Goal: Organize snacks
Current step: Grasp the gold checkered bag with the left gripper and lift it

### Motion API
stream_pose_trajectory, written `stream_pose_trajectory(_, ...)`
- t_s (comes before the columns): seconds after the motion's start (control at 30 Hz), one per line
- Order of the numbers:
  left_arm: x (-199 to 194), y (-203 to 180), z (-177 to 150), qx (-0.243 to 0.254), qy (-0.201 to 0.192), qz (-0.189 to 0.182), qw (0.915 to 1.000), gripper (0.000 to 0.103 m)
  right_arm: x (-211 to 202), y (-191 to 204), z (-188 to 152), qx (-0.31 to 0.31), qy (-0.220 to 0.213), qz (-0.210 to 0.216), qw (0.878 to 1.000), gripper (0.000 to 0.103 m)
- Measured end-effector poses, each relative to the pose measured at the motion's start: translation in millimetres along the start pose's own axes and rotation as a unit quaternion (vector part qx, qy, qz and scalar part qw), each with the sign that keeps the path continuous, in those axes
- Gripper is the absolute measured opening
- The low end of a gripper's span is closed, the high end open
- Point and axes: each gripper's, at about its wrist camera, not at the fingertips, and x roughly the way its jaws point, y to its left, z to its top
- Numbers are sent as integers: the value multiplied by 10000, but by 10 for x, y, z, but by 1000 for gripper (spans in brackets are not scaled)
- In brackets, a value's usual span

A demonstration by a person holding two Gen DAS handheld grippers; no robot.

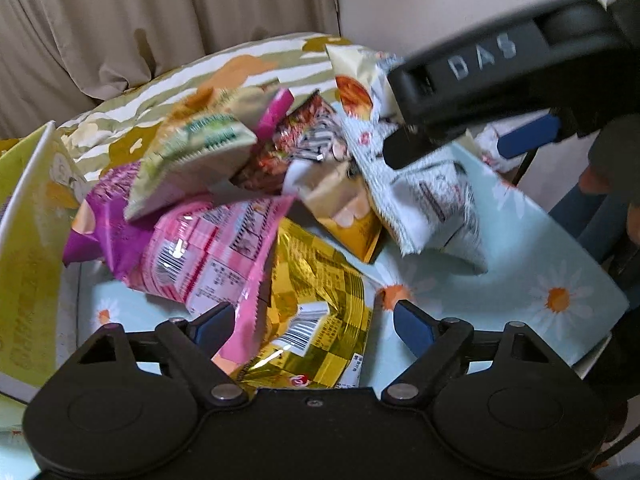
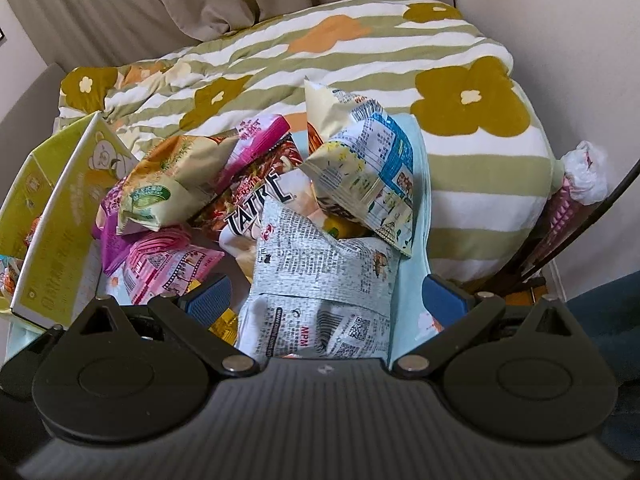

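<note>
Snack pile [image 1: 248, 208] sat mid tabletop [image 1: 560, 264] on daisy-print cloth, box [image 2: 60, 216] at its left edge. Striped floral duvet [image 2: 460, 92], curtain [image 2: 160, 4] & wall behind. Left gripper [image 1: 312, 322] fingers spread over gold bag [image 1: 316, 292]; right gripper [image 2: 326, 296] fingers spread, white bag [image 2: 320, 280] between, not pinched.

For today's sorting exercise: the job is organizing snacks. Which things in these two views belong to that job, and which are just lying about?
Part of the job:
- gold snack bag
- pink snack bag
- white printed snack bag
- green-labelled snack bag
- yellow-green box
- left gripper, open
- right gripper, open

Just lying about:
- flowered quilt
- curtain
</note>
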Motion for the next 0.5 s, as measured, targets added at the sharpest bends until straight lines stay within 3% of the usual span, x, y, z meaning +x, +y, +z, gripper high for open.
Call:
stream_pose_trajectory(0.23,159,-118,-68,163,131,180,9996,82,133,-51,11,-8,87,63,9999,103)
stream_pose_trajectory(0.37,207,-222,-80,385,213,381,9983,64,210,-69,10,19,146,67,9999,103)
stream_pose_trajectory(0.5,219,-285,-128,505,207,479,9974,60,268,-102,-6,100,208,91,9997,103)
